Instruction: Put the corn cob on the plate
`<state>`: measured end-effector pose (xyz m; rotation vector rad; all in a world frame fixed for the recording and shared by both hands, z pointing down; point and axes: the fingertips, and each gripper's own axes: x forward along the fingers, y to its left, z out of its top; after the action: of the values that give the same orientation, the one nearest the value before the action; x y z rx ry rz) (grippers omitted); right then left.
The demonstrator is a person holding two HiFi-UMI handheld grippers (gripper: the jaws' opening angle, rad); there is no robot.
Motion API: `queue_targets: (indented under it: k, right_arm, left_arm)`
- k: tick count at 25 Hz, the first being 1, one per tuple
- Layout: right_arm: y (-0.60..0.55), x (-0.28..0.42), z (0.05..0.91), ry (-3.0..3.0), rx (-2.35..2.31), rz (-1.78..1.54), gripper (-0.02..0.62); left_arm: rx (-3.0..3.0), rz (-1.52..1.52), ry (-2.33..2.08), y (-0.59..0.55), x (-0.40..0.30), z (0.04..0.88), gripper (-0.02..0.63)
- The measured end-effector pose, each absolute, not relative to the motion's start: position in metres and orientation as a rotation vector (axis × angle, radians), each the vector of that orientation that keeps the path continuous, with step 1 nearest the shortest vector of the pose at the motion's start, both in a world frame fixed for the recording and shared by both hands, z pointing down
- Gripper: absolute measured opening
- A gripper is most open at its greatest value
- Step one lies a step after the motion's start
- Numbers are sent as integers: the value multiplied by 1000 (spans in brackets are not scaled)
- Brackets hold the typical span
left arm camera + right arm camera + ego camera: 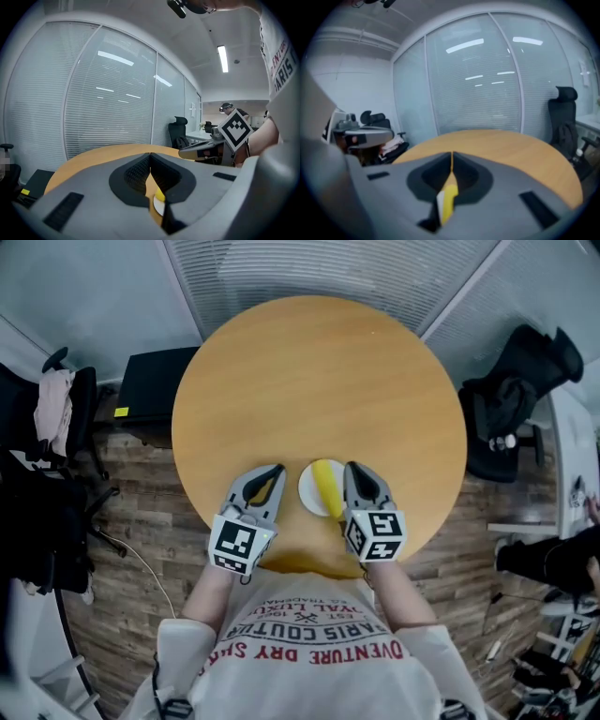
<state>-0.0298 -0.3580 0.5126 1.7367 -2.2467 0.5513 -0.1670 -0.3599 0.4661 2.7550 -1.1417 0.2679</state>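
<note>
A yellow corn cob (pixel 327 487) lies on a small white plate (pixel 309 490) near the front edge of the round wooden table (pixel 319 381). My left gripper (pixel 272 470) hovers just left of the plate with its jaws shut and nothing between them. My right gripper (pixel 354 468) hovers just right of it, also shut and empty. In the left gripper view the corn cob (pixel 160 196) and the plate (pixel 158 207) show below the closed left gripper (pixel 150 154). In the right gripper view the corn cob (pixel 449 201) shows under the closed right gripper (pixel 452 153).
A black box (pixel 150 385) sits on the floor at the table's far left. Office chairs with clothes stand at the left (pixel 56 409) and right (pixel 511 399). Glass walls with blinds (pixel 108 103) ring the room. My shirt (pixel 309 643) is at the table's near edge.
</note>
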Motion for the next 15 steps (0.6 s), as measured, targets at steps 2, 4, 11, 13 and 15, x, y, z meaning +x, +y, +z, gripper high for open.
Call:
queue_targets:
  k: [2,4,11,13,15]
  right_arm:
    - [-356,-28,499,-2286,1757,523,31]
    - [-353,-30,483,-2335,1764,482,29]
    - [-345,-43,437,-2484,1714,290,29]
    - [-344,-44,430,-2495,1719,270,29]
    - [-344,-45,424,-2500,1719,258,29]
  left_arm:
    - [2768,244,-1158,-362,-169,456,35]
    - [2780,220,-1175,-365,-173,446,35]
    - [2847,140,-1198,-365,-176,407,35]
    - [2846,128,-1200,-364,-175,402,35]
    - [2856,127,-1199,-363,-174,399,35]
